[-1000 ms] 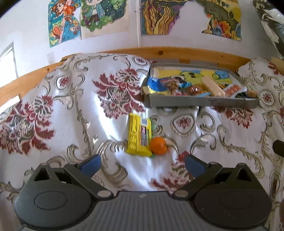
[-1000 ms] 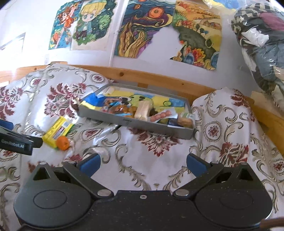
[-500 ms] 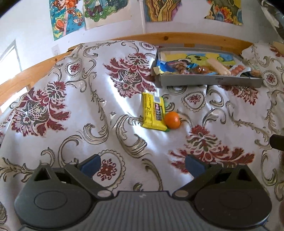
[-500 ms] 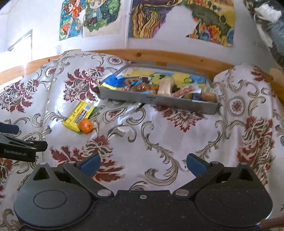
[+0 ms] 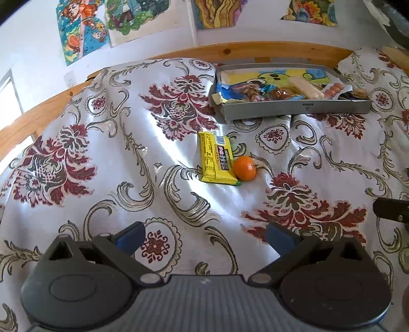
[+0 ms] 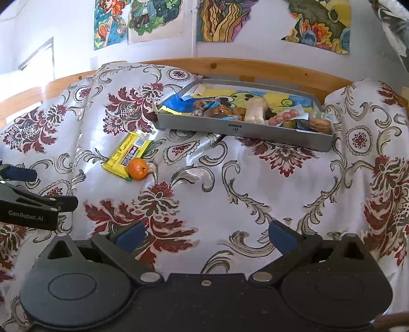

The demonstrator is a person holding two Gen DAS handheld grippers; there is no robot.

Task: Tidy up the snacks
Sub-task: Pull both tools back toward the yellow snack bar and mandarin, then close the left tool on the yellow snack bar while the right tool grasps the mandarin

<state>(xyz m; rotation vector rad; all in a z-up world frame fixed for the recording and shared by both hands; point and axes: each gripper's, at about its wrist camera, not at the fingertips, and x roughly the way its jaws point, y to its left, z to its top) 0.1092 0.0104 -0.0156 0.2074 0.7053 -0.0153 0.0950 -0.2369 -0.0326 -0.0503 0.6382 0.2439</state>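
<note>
Snacks, loose: one yellow wrapped bar (image 5: 217,161) and one small orange (image 5: 244,168), touching, the orange at the bar's right edge; both lie flat on the floral cloth (image 5: 107,163), ahead of the left gripper (image 5: 204,233) and slightly right of its centre line; ahead and to the left of the right gripper (image 6: 207,233).

Snacks, stowed: grey tray (image 5: 294,111) farther ahead, beyond the bar and orange, right of centre for the left gripper, straight ahead for the right. Contents: several blue wrapped packets (image 6: 179,103) at its left end, a pale roll in clear wrap (image 6: 255,111) mid-tray, a packet of small sausages (image 6: 283,117), a round biscuit (image 6: 318,123) at its right end.

Left gripper: fingers spread wide, nothing between them, above the cloth, well short of the loose snacks.

Right gripper: fingers equally wide apart, empty, above the cloth. The left gripper's side shows at the left edge of its view.

Backdrop: wooden rail (image 6: 255,69) behind the tray; coloured drawings (image 6: 153,18) on a white wall.
</note>
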